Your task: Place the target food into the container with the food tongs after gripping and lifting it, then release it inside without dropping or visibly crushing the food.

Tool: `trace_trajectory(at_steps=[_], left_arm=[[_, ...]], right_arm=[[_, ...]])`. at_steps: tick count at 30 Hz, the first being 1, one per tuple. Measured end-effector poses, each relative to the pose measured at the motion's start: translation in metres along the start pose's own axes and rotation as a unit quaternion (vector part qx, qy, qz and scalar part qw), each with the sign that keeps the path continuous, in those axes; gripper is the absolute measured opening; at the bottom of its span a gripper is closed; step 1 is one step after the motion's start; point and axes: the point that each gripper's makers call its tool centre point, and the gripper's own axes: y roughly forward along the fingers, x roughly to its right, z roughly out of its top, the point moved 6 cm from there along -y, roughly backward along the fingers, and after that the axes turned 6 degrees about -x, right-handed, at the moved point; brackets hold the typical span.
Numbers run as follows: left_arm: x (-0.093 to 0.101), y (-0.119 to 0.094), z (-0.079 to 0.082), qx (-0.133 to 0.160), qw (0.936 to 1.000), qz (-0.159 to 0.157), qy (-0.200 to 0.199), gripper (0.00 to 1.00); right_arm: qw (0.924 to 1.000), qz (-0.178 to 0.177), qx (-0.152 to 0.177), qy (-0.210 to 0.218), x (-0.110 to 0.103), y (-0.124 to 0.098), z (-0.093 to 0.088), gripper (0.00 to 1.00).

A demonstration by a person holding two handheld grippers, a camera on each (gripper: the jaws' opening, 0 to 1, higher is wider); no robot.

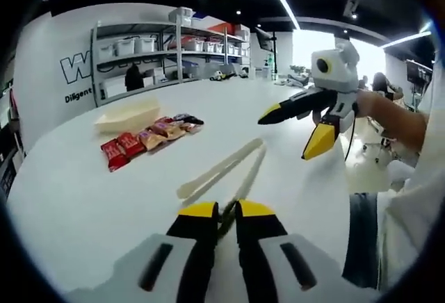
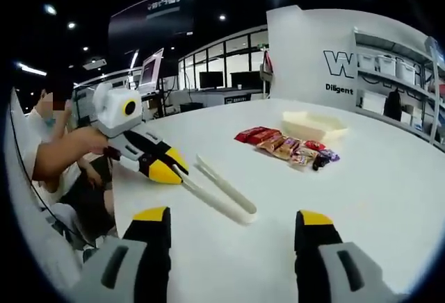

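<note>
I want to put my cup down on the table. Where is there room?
Bare table lies between the right gripper and the snack packets, and beyond the container. It is crowded where the packets line up against the container, and near the tongs held by the left gripper.

We see both handheld grippers built alike — light grey bodies, black jaw arms, yellow tips. Left gripper (image 1: 227, 214) shows black slots on its grey shoulders; same on the right gripper (image 2: 233, 221). A dark cable hangs off the right one, seen in the left gripper view. Person's sleeve (image 1: 410, 199) is white — short-cut, over dark trousers.
</note>
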Motion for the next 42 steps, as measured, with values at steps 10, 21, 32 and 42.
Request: trace_trajectory(at_steps=[10,21,32,42], left_arm=[[0.002,-0.001,-0.001,0.010,0.9997,-0.021,-0.005,0.07],[0.009,0.002,0.000,0.021,0.9974,-0.064,-0.028,0.02],[0.012,-0.005,0.007,0.074,0.9897,-0.097,-0.076,0.01],[0.028,-0.012,0.023,0.126,0.9735,-0.161,-0.102,0.01]], right_arm=[[1.0000,-0.002,0.000,0.000,-0.001,0.000,0.001,0.70],[1.0000,-0.002,0.000,0.001,-0.002,-0.002,-0.001,0.69],[1.0000,0.002,0.001,0.005,-0.002,-0.001,-0.001,0.69],[0.9971,0.045,0.045,0.042,-0.009,-0.006,0.011,0.71]])
